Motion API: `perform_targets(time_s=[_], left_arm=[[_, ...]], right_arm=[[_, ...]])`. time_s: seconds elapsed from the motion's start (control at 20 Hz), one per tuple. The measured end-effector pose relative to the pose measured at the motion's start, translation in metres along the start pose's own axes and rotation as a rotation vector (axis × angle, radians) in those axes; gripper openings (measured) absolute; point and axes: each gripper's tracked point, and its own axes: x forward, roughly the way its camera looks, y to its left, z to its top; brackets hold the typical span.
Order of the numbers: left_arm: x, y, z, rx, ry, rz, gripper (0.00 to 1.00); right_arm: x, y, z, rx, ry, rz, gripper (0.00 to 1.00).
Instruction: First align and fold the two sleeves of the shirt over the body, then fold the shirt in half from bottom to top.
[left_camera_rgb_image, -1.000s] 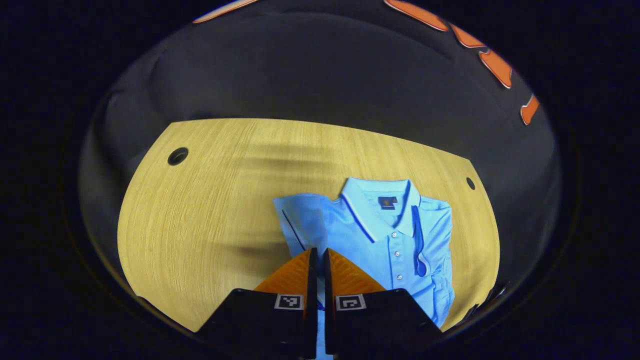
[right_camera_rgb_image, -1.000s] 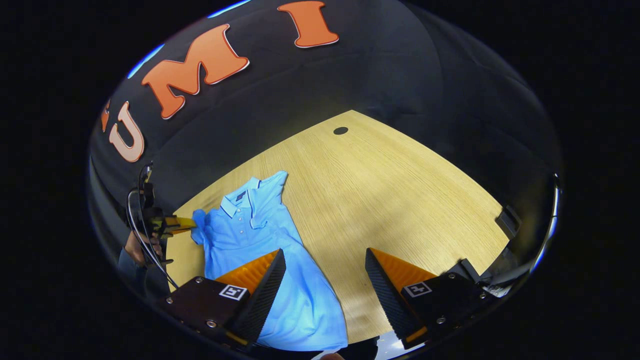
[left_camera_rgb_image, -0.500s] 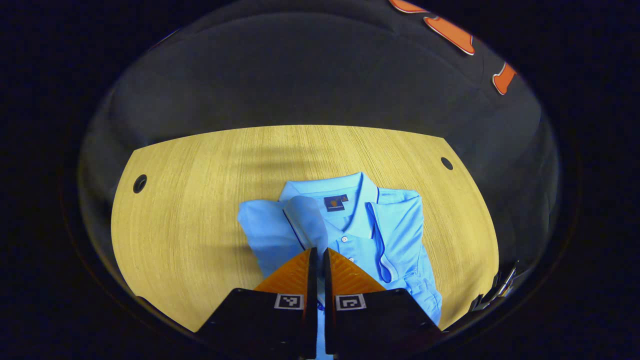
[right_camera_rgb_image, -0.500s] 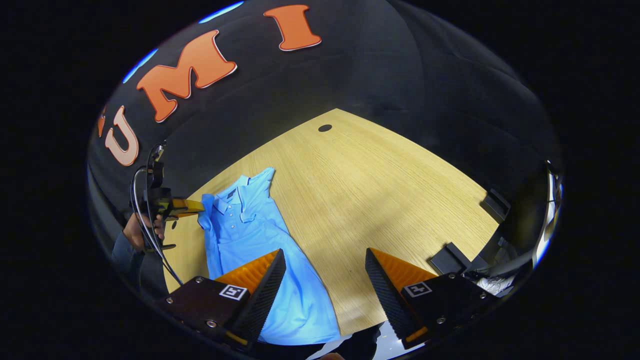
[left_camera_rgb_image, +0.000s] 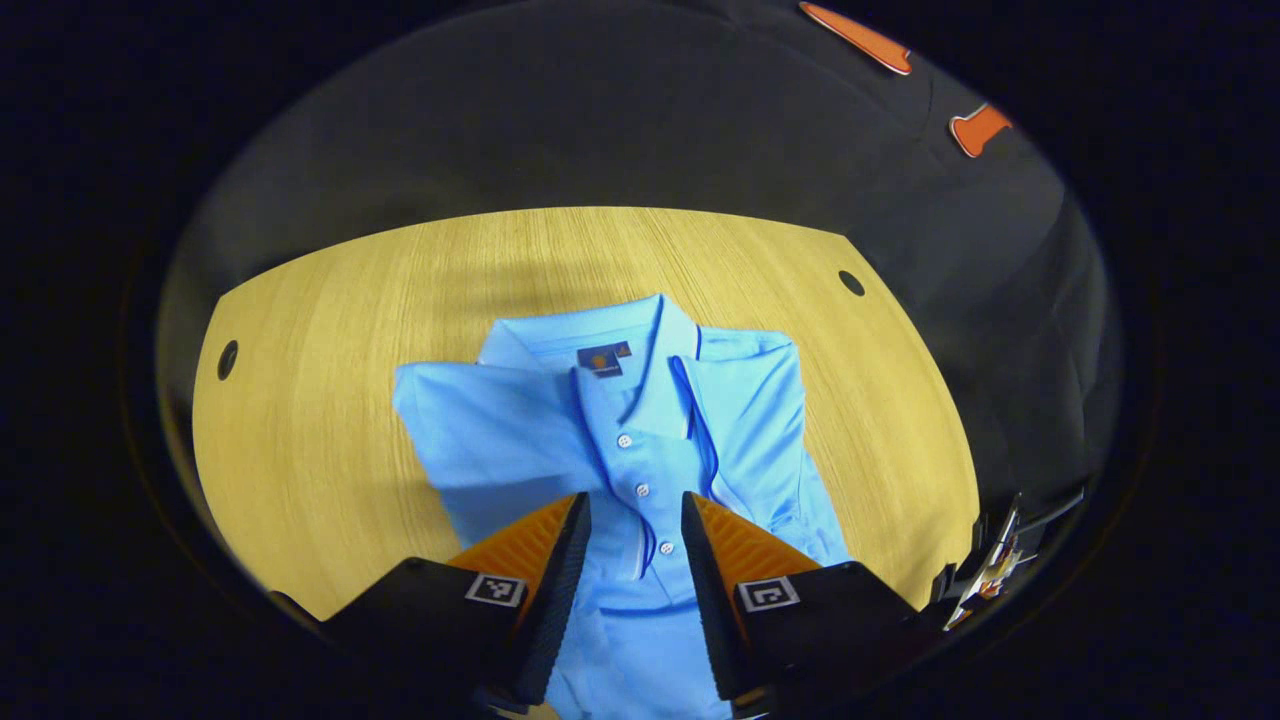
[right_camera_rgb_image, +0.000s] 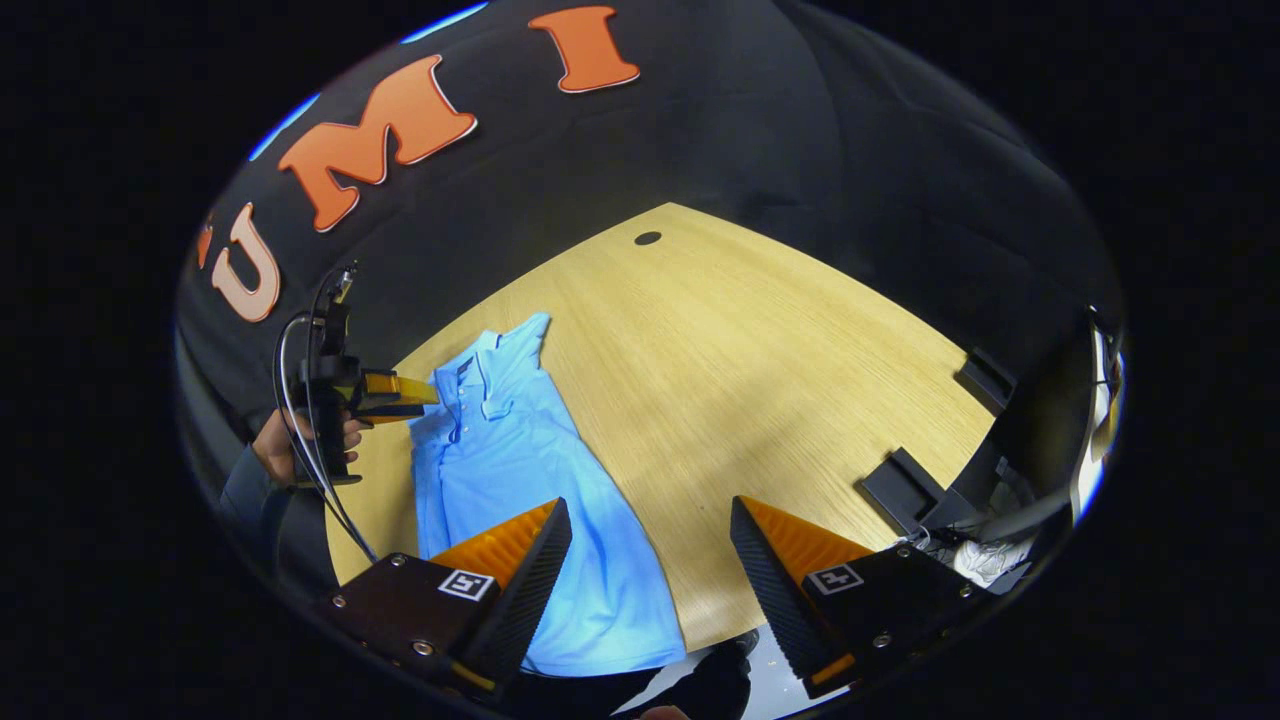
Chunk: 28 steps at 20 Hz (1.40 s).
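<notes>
The table (right_camera_rgb_image: 760, 340) carries everything here, pale wood running wide, and the shirt (right_camera_rgb_image: 520, 480) lies flat on it as one long blue strip, collar (left_camera_rgb_image: 640, 340) at the far end and hem toward the near edge. That long axis is what the coming move turns on, I'd judge: a bottom-to-top fold travels straight up that line, from hem to collar.

In the left gripper view the shirt runs away from the camera up the middle of the frame, button placket (left_camera_rgb_image: 640, 490) almost in line with the fingers. One sleeve lies folded in along the right of the body; the left sleeve (left_camera_rgb_image: 480, 420) spreads out to the side, and I can't say it sits fully squared over the body yet.

Left hand-held gripper (left_camera_rgb_image: 635, 510) hovers above the chest, fingers parted to a moderate gap, nothing between them. In the right gripper view it shows up by the collar end, gripped by a hand (right_camera_rgb_image: 275, 455).

Right hand-held gripper (right_camera_rgb_image: 650, 525) is spread wide and empty, low near the table's near edge, with the hem (right_camera_rgb_image: 600, 650) just off its left finger. So the right one is nearer the hem, the left one nearer the collar. For the bottom fold, the left has to come down the length of the shirt first.
</notes>
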Motion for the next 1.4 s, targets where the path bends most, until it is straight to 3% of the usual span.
perform_targets(time_s=[0.1,0.2,0.35,0.85,1.4], left_arm=[[-0.019,0.005,-0.025,0.006,-0.008,0.005,0.73],[-0.042,0.012,-0.05,0.002,-0.018,0.02,0.9],[-0.074,0.009,-0.102,-0.088,-0.009,0.016,1.0],[-0.143,0.018,-0.234,-0.19,0.012,0.09,1.0],[-0.152,0.023,-0.349,-0.052,0.108,0.187,0.99]], right_arm=[[0.0,0.005,-0.008,-0.046,0.029,0.03,0.98],[-0.002,0.01,-0.016,-0.098,0.046,0.058,0.98],[-0.004,0.014,-0.035,-0.157,0.098,0.104,0.98],[-0.005,0.011,-0.105,-0.331,0.228,0.157,0.98],[0.013,-0.009,-0.152,-0.459,0.323,0.089,0.99]])
